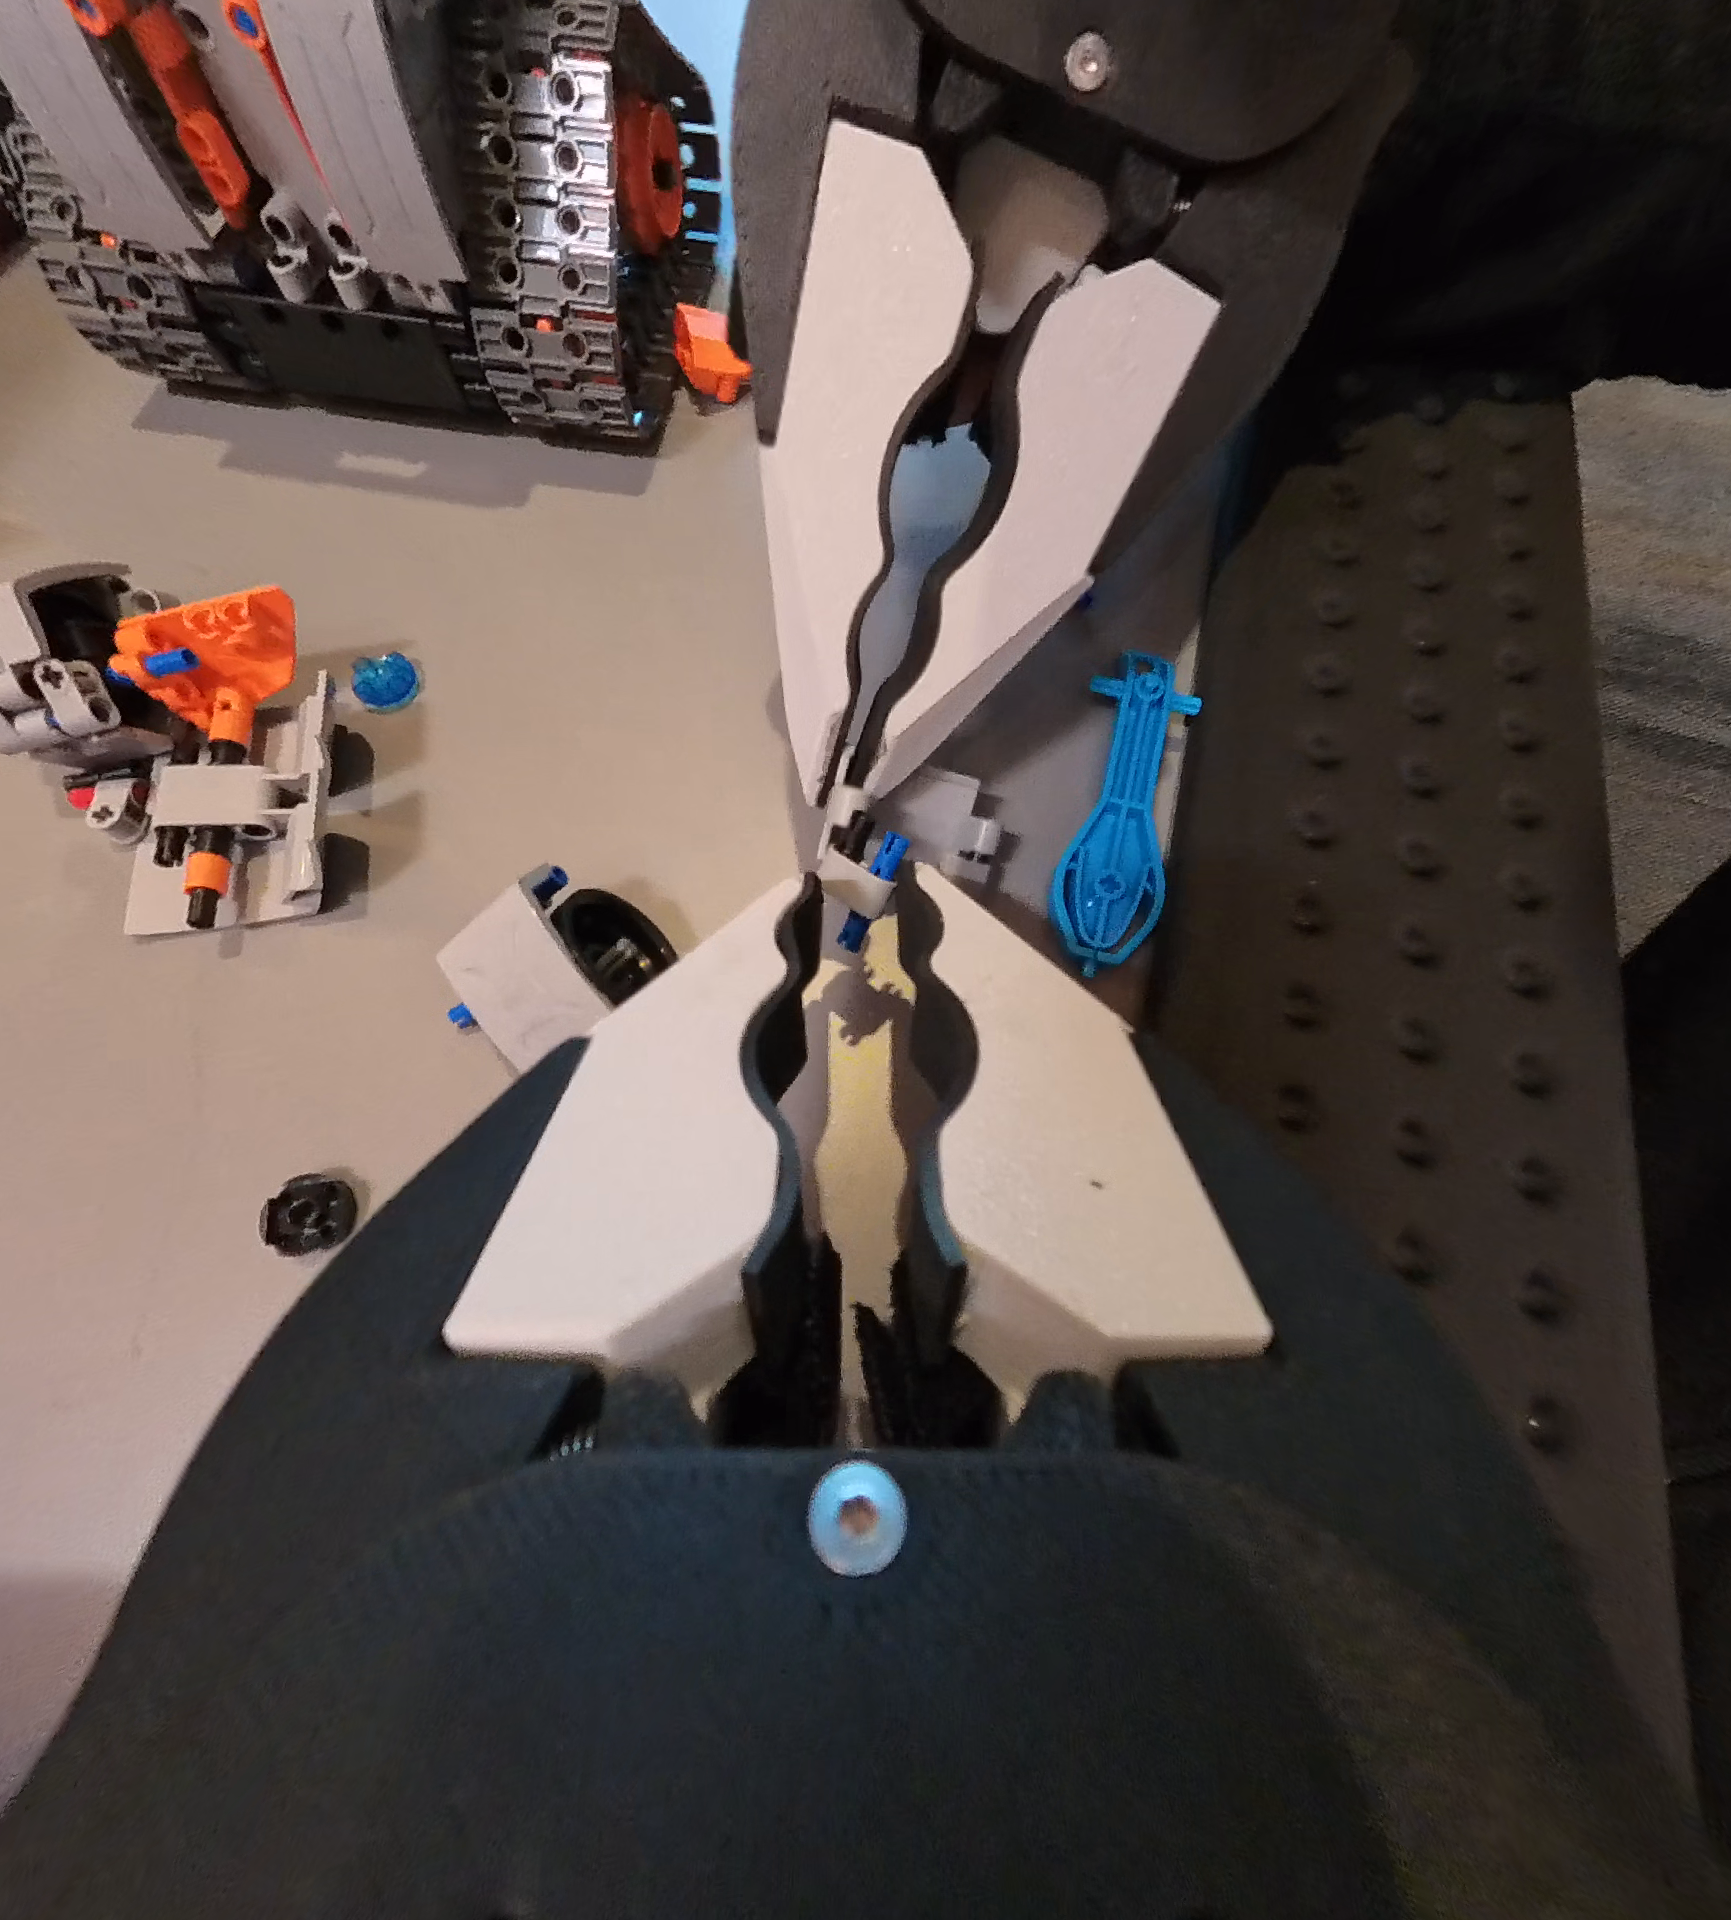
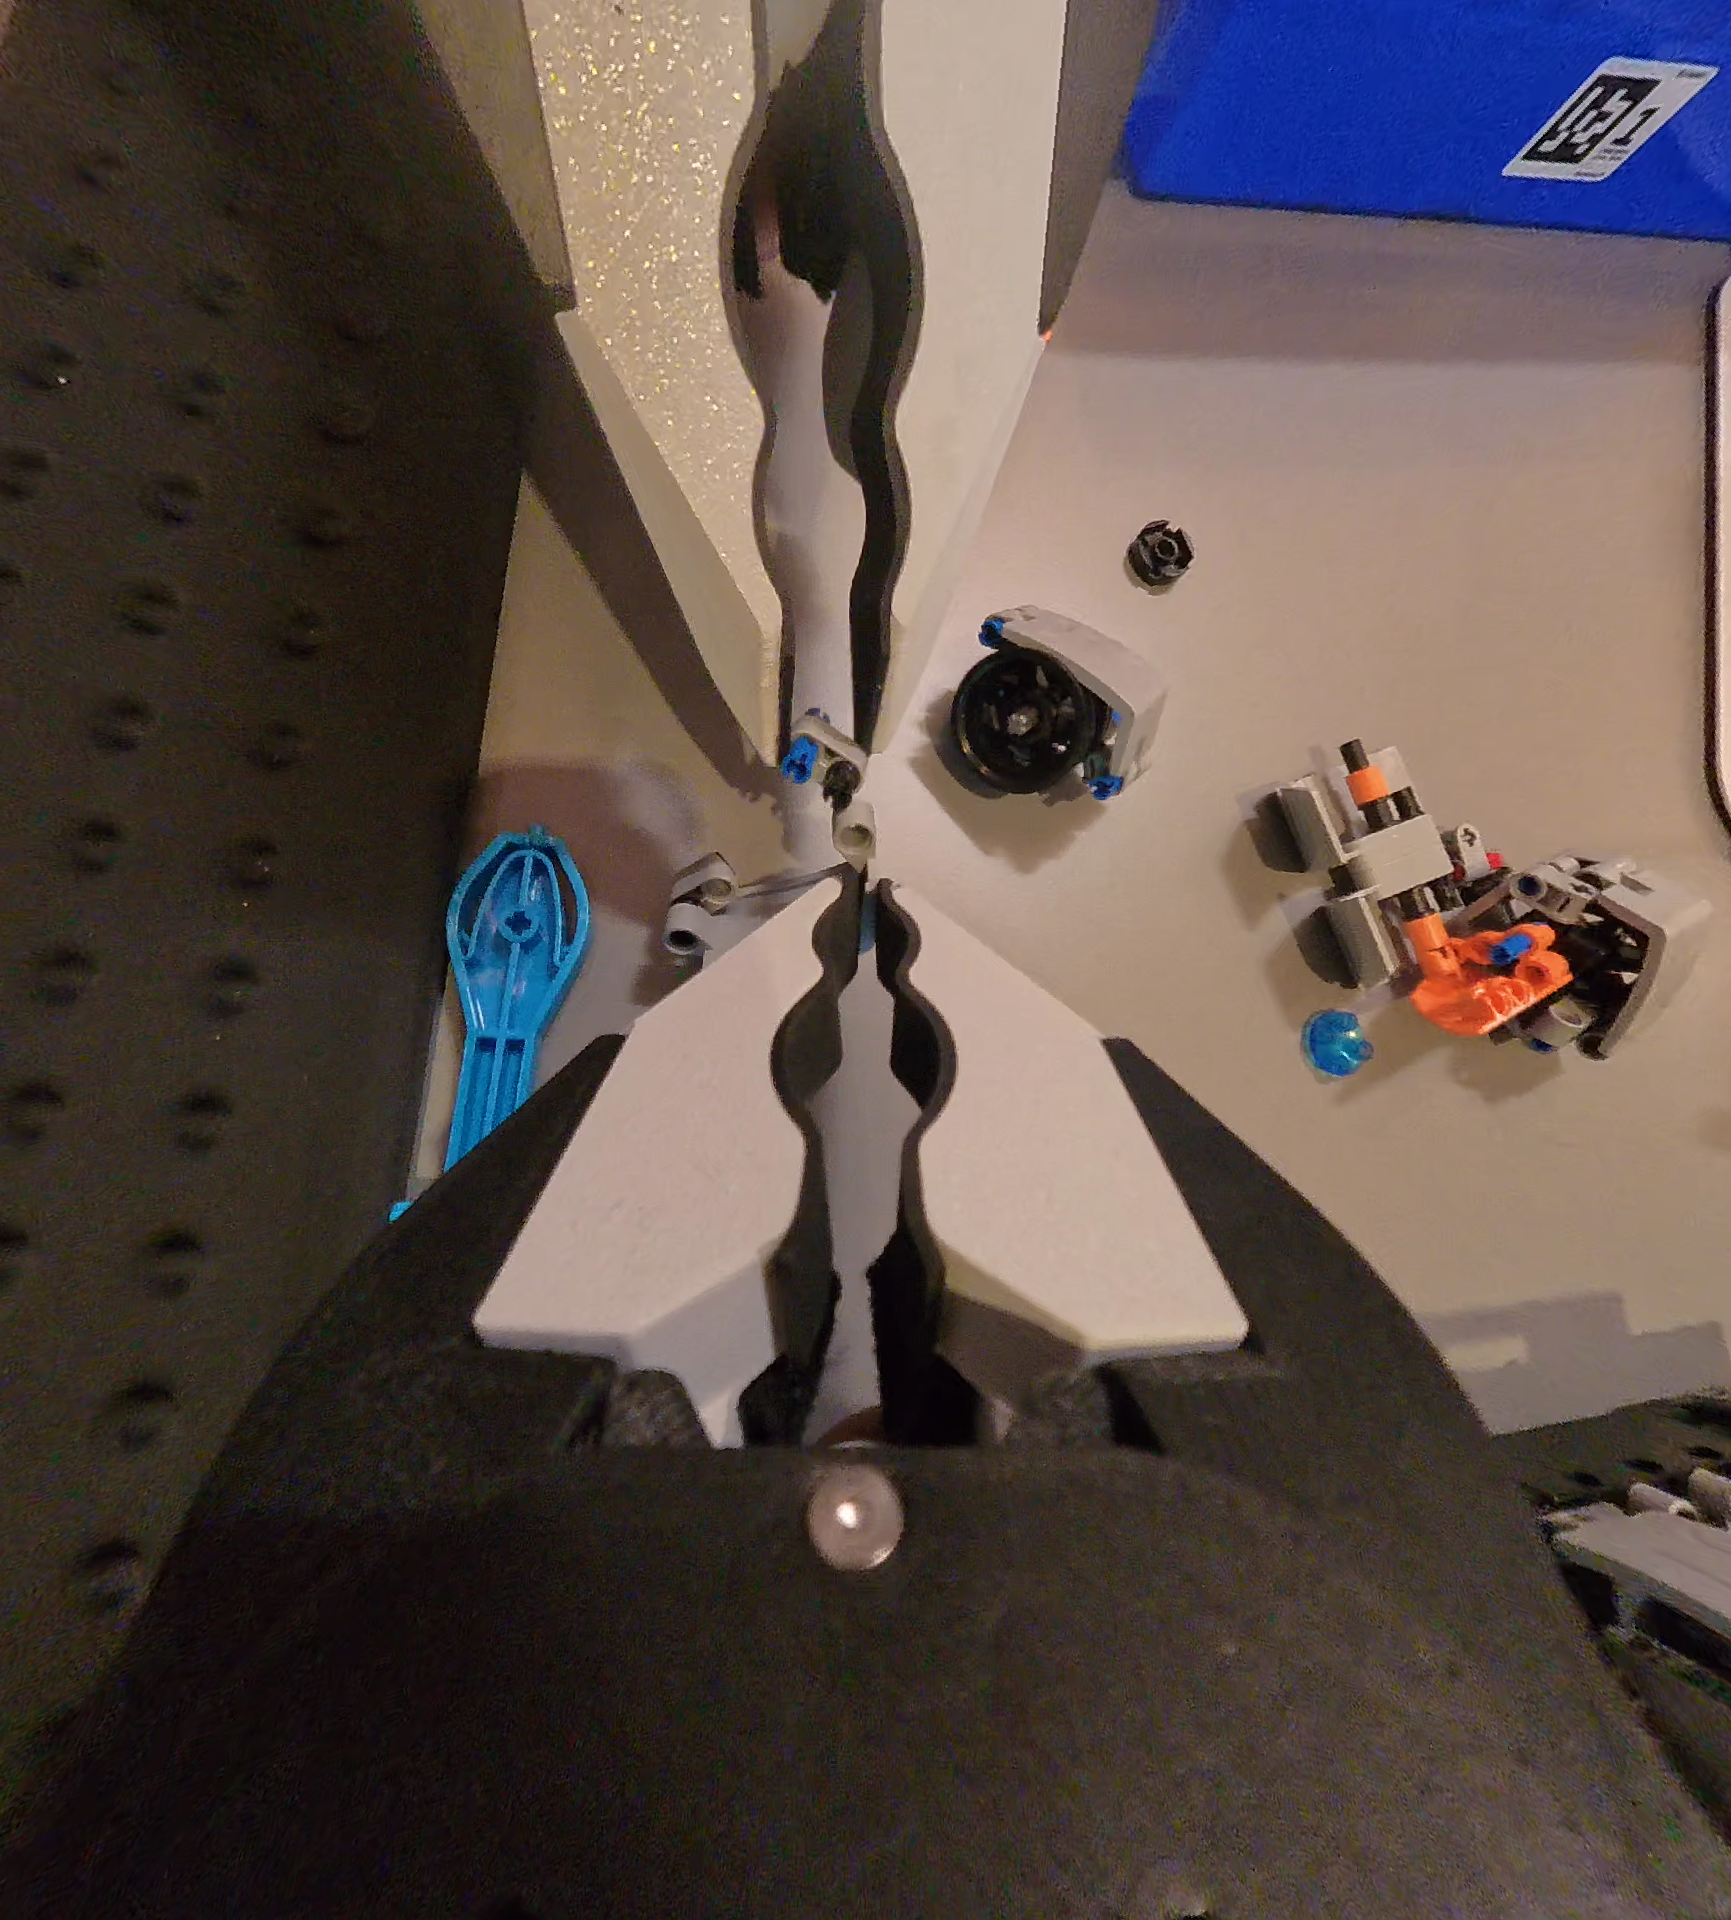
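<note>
— Grey plastic: a small connector piece (image 1: 856, 883) with a blue pin (image 1: 866, 894) through it sits right where the two tools meet tip to tip above the bench (image 1: 528, 582).

— Who has it?

— Left gripper (image 1: 845, 904) has its jaws nearly closed on the blue-pin end; right gripper (image 2: 866, 894) has its jaws pinched together on the other end of the same little assembly, where a grey sleeve (image 2: 853, 831) and a black pin (image 2: 840, 777) show.

— Around them?

— A light-blue brick separator (image 1: 1115, 821) lies just beside, along the edge of a dark studded baseplate (image 1: 1401, 831). A grey housing with a black wheel (image 2: 1037, 712) rests near the tips. Farther off lie an orange-and-grey sub-assembly (image 2: 1463, 914), a clear blue round stud (image 2: 1337, 1042) and a black round piece (image 2: 1160, 551). A big tracked model (image 1: 352, 197) stands at the far side, and a blue bin (image 2: 1463, 104) is in the right wrist view.
</note>
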Demonstrator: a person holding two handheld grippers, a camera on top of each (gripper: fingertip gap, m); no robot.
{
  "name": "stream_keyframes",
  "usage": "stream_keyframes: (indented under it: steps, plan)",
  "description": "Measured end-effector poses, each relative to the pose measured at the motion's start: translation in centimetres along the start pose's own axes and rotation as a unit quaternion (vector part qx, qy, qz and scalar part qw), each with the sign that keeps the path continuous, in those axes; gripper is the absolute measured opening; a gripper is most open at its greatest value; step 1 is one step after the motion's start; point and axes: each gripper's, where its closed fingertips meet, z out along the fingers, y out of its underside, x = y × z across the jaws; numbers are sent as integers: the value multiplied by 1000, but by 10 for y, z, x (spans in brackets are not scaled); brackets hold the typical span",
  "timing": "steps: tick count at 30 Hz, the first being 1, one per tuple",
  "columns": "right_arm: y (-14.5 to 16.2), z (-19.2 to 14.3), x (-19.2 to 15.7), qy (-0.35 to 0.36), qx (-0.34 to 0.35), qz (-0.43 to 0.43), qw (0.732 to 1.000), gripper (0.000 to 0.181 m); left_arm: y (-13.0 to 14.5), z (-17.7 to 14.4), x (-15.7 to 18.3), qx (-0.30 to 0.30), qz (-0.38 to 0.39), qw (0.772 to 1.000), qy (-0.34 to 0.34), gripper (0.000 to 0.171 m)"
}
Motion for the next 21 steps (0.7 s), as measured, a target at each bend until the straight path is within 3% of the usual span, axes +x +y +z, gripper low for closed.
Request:
stream_keyframes:
  steps: [9, 21]
  plan:
    - [-3, -2, 4, 10, 12, 4, 1000, 0, 2, 0, -2, 8, -23, 1000, 8, 5]
    - [1, -1, 2, 20, -17, -16, 1000, 0, 7, 5, -3, -27, 55, 997, -46, 4]
